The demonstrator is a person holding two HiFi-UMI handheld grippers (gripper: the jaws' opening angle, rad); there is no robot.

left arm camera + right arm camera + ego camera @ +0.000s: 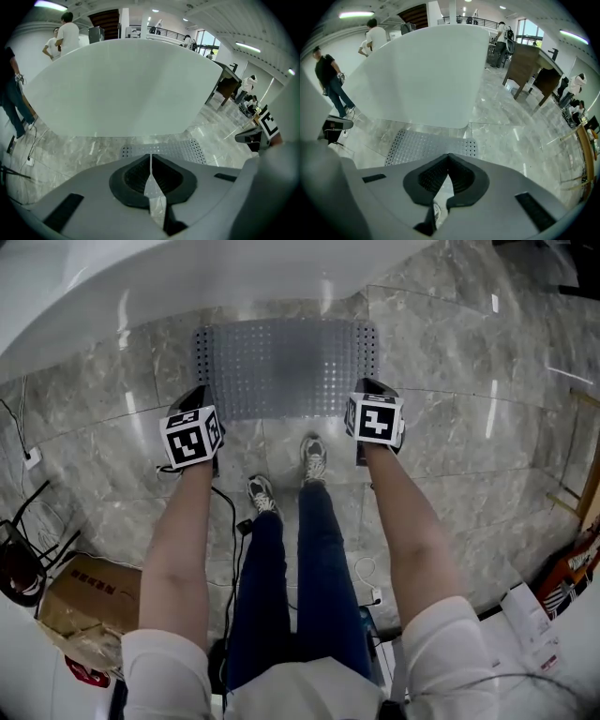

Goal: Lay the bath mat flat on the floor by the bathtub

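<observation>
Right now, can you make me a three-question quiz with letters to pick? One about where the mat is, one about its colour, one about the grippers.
1. Where is the bath mat?
A) flat on the floor beside the bathtub
B) hanging over the rim
C) rolled up

2. What colour is it?
A) red
B) grey
C) yellow

3. How are the fingers of the left gripper and right gripper?
A) wide open
B) shut on the mat
C) shut, holding nothing

Answers: A, it lies spread out at the tub's foot; B, it is grey with small holes; C, the fingertips meet in both gripper views with nothing between them.
</observation>
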